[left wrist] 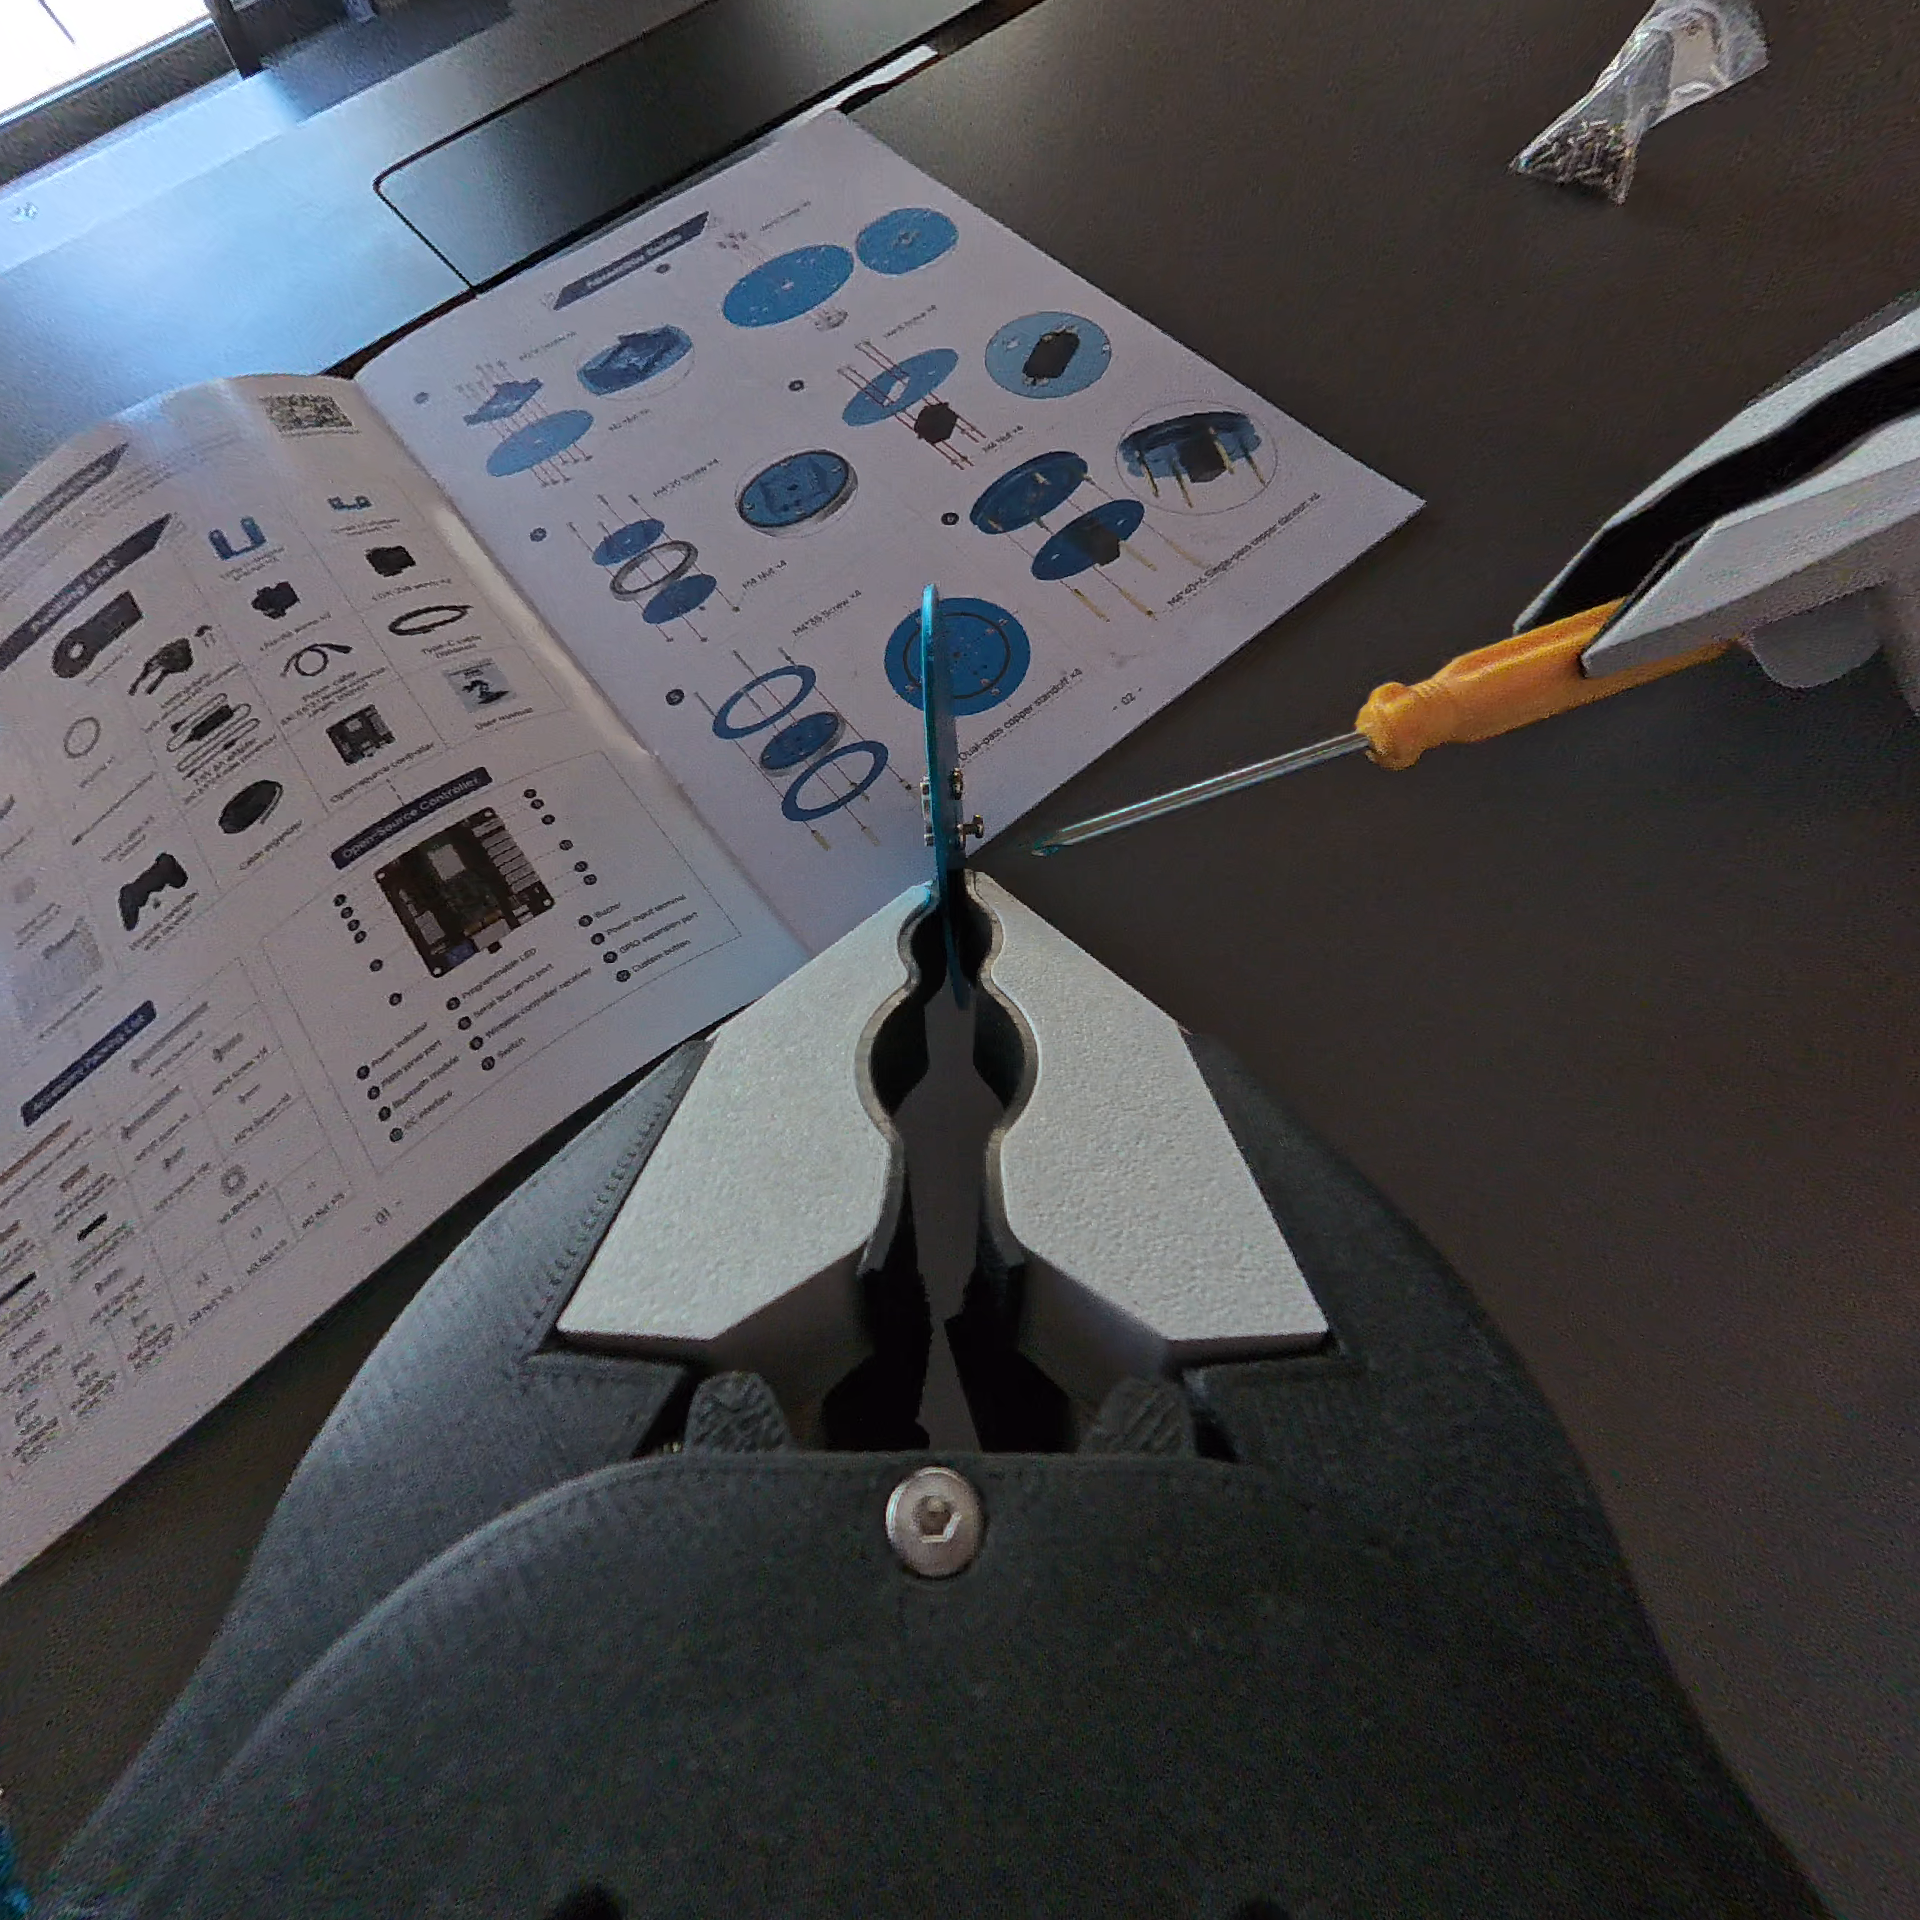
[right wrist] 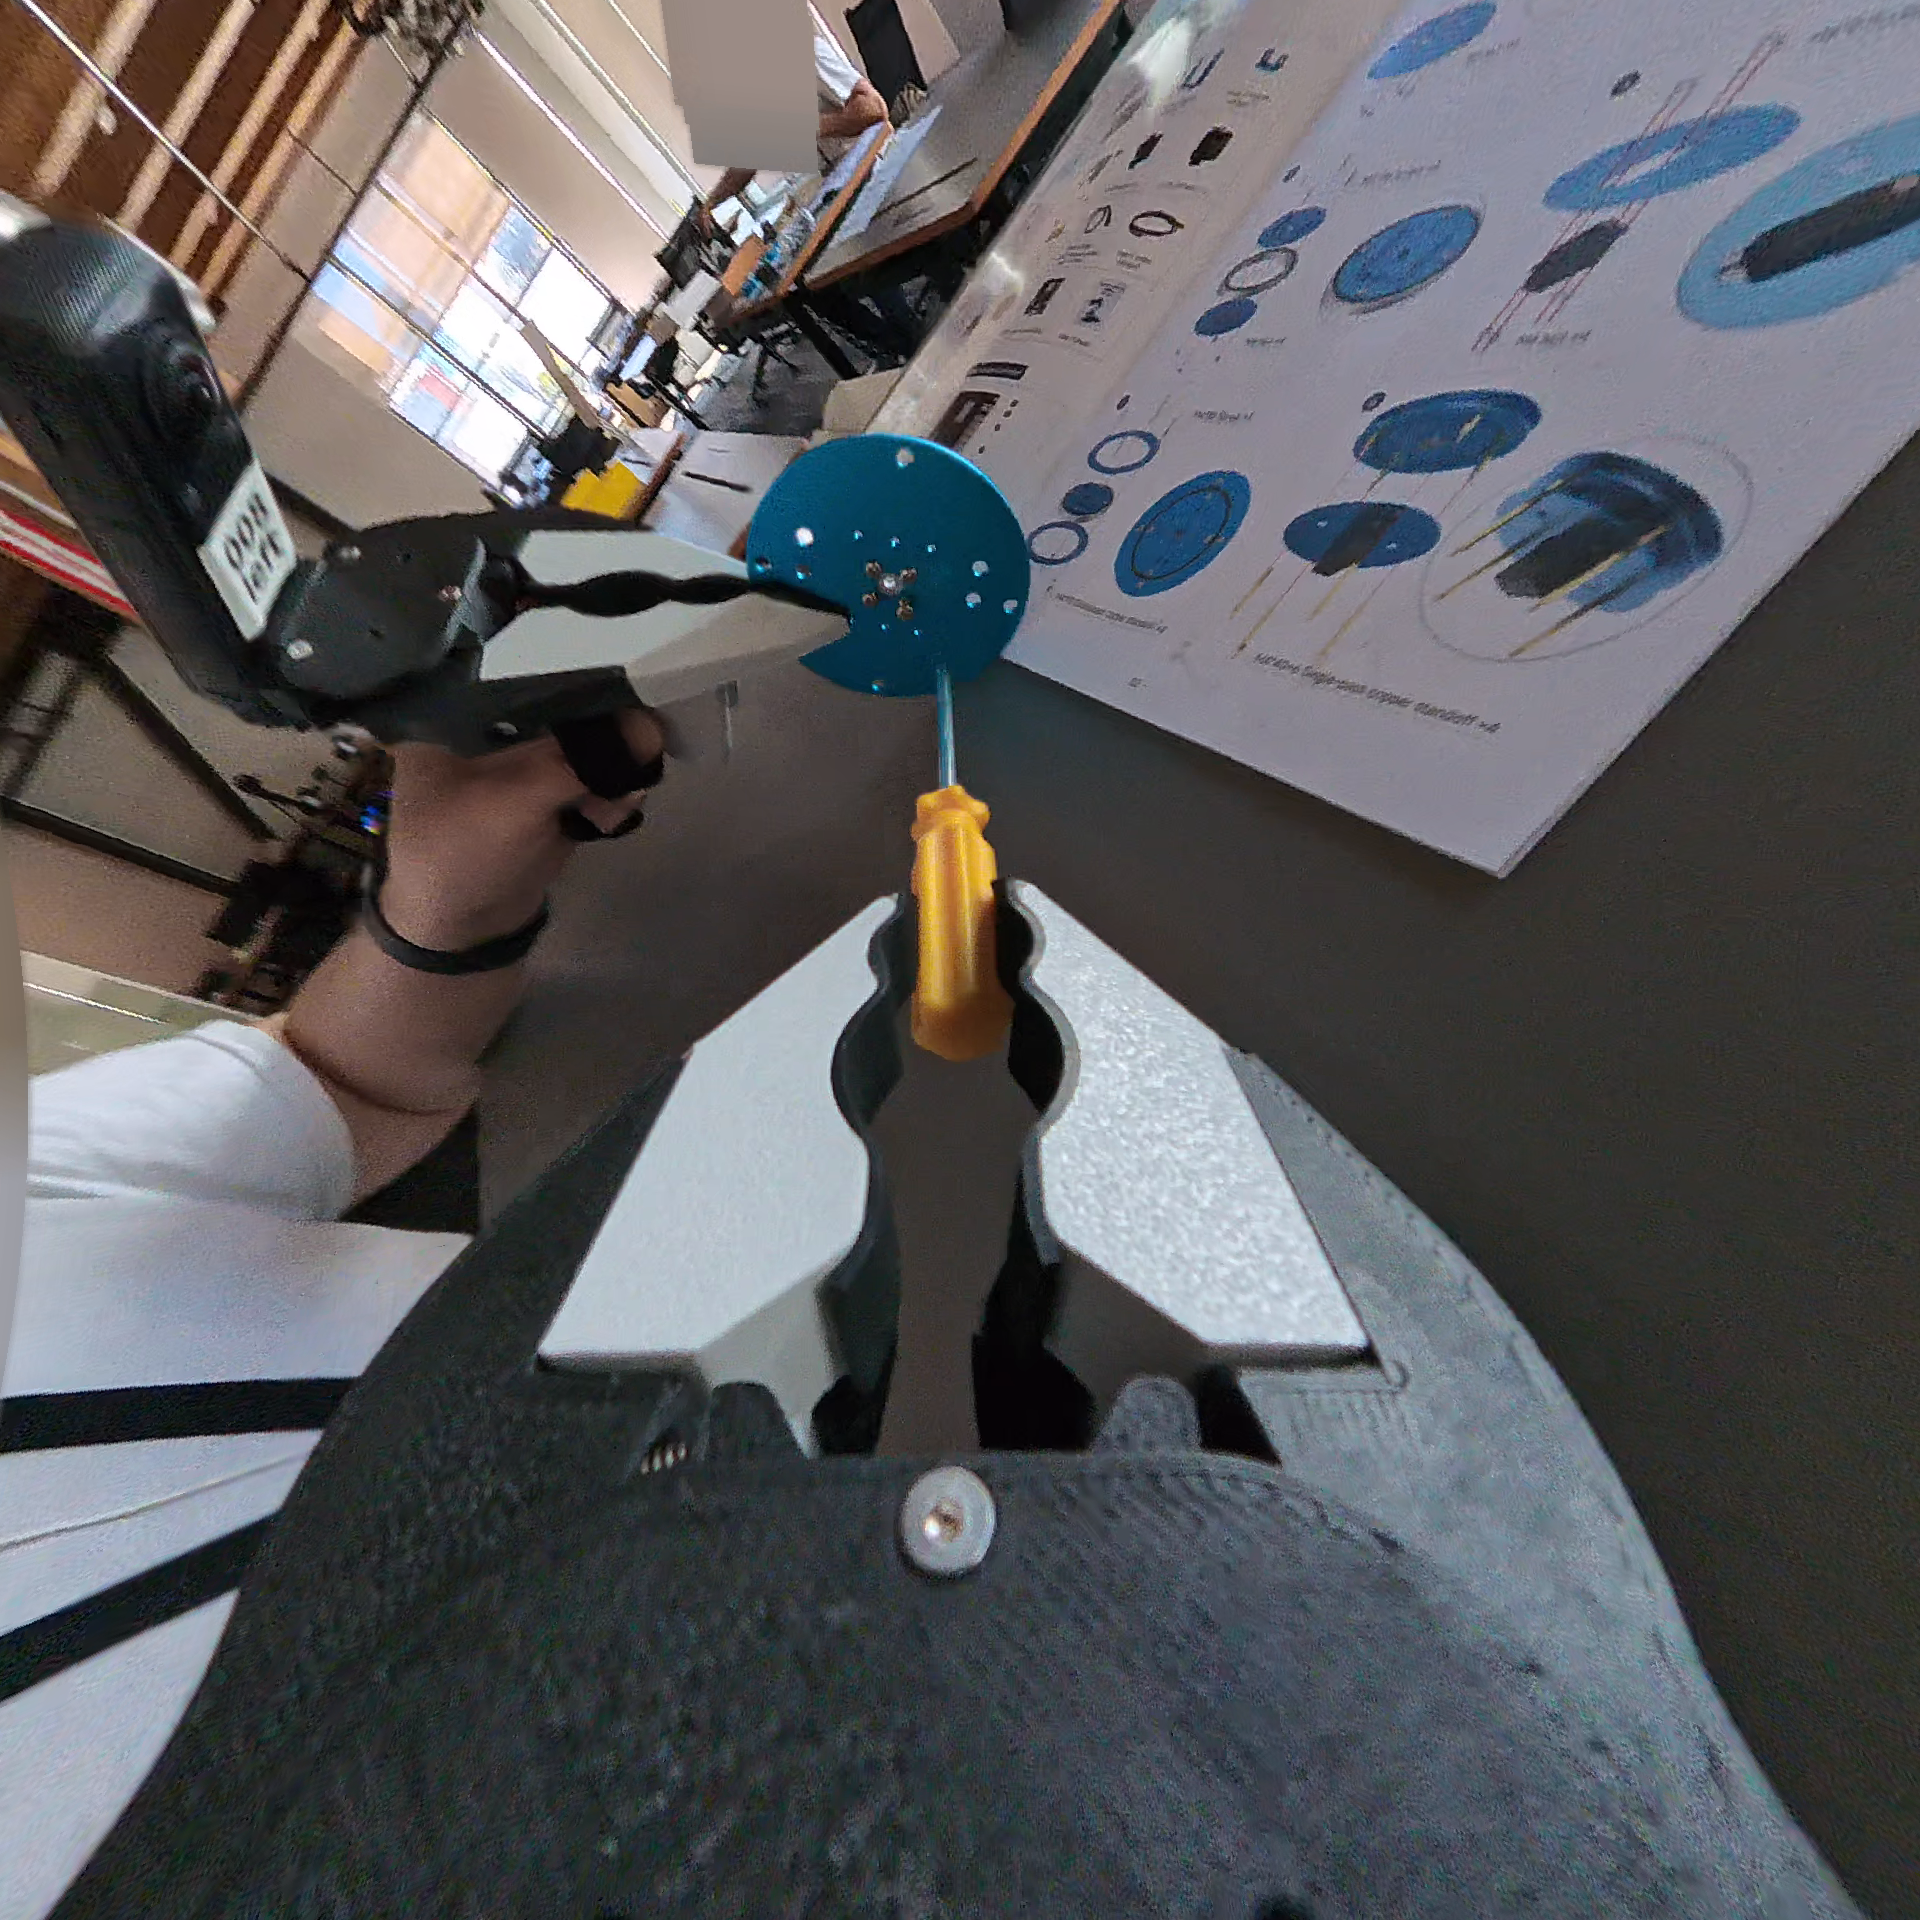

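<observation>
Blue metal disc [right wrist: 888, 561], round and drilled with small holes, is clamped on edge at the tip of the left tongs [left wrist: 951, 894], which are closed narrow on its rim so that it stands upright above the worktop [left wrist: 1455, 1039]. A small screw [left wrist: 974, 828] sticks out of the disc's right face near the fingertips. The right tongs [right wrist: 951, 914] are closed on the orange handle of a screwdriver [right wrist: 954, 914]; its thin steel shaft reaches forward, and its tip sits just beside the disc's lower part, close to that screw. Whether the tip touches the screw cannot be told. A person's hand [right wrist: 488, 821], with a dark band on the wrist, grips the left tongs from below. Under the disc an open instruction booklet [left wrist: 468, 727] lies flat on the dark worktop, showing blue round parts. Toward the far right corner lies a small clear bag of screws [left wrist: 1631, 104].
</observation>
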Demonstrator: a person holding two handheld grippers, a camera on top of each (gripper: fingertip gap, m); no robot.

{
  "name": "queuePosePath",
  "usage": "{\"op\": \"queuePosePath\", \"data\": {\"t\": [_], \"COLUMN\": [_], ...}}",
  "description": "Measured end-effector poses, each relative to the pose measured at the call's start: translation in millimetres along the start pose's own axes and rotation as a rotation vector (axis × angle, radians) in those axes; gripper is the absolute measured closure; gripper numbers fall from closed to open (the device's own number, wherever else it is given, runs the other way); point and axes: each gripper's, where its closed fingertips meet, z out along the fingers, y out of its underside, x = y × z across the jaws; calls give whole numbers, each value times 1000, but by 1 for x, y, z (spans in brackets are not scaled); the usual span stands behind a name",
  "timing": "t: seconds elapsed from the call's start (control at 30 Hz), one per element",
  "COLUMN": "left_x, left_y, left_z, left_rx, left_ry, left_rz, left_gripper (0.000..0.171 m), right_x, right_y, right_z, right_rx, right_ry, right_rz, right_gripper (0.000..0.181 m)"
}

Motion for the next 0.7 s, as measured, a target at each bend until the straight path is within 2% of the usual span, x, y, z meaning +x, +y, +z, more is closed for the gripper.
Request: {"op": "queuePosePath", "data": {"t": [0.1,0.17,0.27,0.33,0.47,0.6,0.7], "left_x": [0,0,2,1,1,2,2], "left_y": [1,1,2,3,4,4,4], "left_z": [0,-1,-3,-4,-6,-6,-6], "left_rx": [0,-1,-4,-3,-2,0,0], "left_ry": [12,31,76,82,99,110,114], "left_rz": [-18,-38,-76,-80,-84,-84,-87], "left_gripper": [171,171,171,171,171,171,171], "right_x": [-13,-32,-39,-31,-16,-6,7], "right_y": [0,-4,-7,0,12,10,22], "right_z": [-4,-8,-13,-10,-4,-2,1], "right_rx": [8,43,65,11,-45,-76,-195], "right_ry": [-28,-71,56,137,122,139,154], "right_rz": [-149,-340,-720,-852,-766,-711,-660], "right_gripper": [168,172,172,171,172,171,171]}}
